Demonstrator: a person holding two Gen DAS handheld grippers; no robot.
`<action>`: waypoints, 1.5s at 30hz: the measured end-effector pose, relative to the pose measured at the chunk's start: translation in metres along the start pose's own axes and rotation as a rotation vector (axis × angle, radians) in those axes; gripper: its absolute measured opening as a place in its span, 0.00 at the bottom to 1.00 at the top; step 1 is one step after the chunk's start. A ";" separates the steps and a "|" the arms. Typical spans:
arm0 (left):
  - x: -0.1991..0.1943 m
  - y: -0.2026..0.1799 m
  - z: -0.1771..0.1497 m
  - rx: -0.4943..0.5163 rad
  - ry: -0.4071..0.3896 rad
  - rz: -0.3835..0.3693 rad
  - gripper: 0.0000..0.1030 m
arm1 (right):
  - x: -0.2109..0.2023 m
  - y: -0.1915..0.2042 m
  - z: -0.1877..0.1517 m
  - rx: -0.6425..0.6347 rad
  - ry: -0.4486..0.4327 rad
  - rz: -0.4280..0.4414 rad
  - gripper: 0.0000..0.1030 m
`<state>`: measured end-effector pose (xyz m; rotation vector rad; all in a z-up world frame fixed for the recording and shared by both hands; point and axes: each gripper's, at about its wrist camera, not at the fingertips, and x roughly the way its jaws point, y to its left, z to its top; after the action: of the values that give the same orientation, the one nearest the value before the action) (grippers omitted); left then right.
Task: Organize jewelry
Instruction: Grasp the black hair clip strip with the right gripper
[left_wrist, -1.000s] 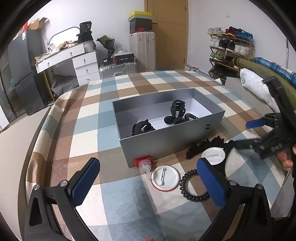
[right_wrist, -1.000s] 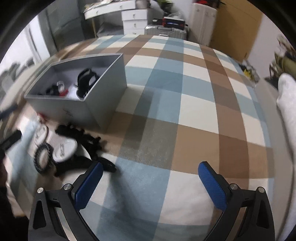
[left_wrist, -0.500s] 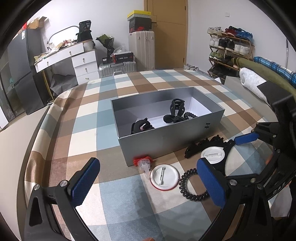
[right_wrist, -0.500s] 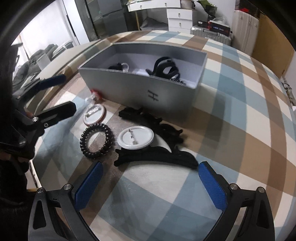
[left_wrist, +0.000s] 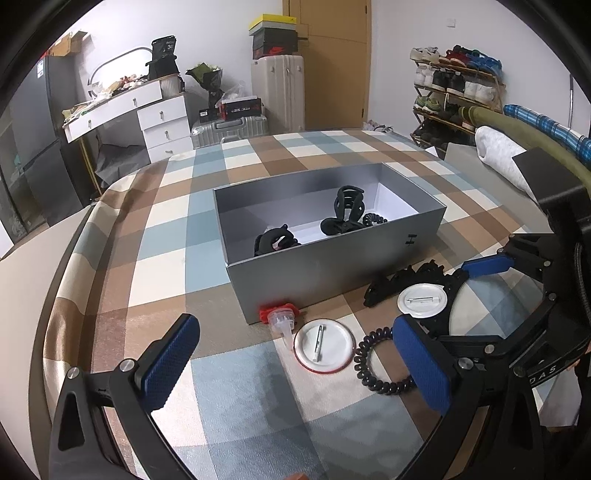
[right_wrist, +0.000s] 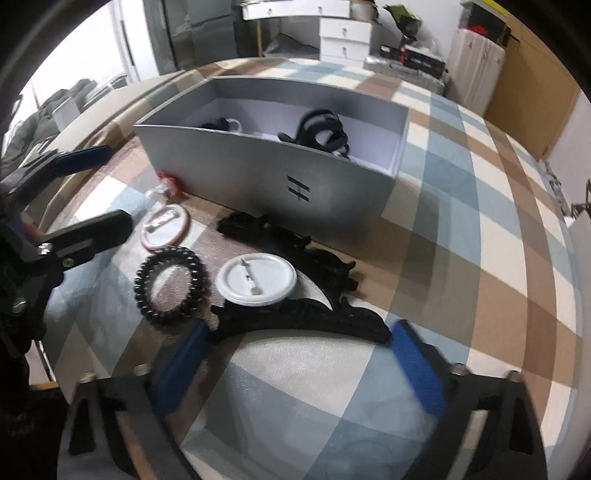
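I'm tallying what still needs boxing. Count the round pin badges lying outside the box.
2. One red-rimmed badge beside the spiral hair tie; one white badge against the black hair clips. Others may be hidden.

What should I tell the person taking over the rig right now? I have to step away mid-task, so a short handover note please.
Left gripper: open, empty, hovering in front of the grey box.
Right gripper: open, empty, fingers on either side of the nearest black hair clip, not closed on it.
Done: two black claw clips and a small coil tie lie inside the box.
Left, on the checked cover in front of the box: that clip and a second black hair clip behind it, two white pin badges, a black spiral hair tie, and a small red-and-clear piece against the box wall.
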<state>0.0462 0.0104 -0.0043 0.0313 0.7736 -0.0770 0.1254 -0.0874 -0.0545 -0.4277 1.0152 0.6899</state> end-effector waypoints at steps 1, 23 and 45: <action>0.000 0.001 0.000 -0.003 0.000 -0.003 0.99 | -0.001 -0.001 0.000 0.003 -0.005 0.004 0.92; 0.012 -0.018 -0.011 0.075 0.102 -0.073 0.63 | -0.044 -0.029 0.008 0.063 -0.142 0.064 0.92; 0.013 -0.041 -0.017 0.116 0.155 -0.242 0.16 | -0.044 -0.026 0.006 0.053 -0.138 0.076 0.92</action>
<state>0.0404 -0.0300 -0.0257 0.0537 0.9245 -0.3522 0.1319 -0.1165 -0.0128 -0.2925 0.9207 0.7482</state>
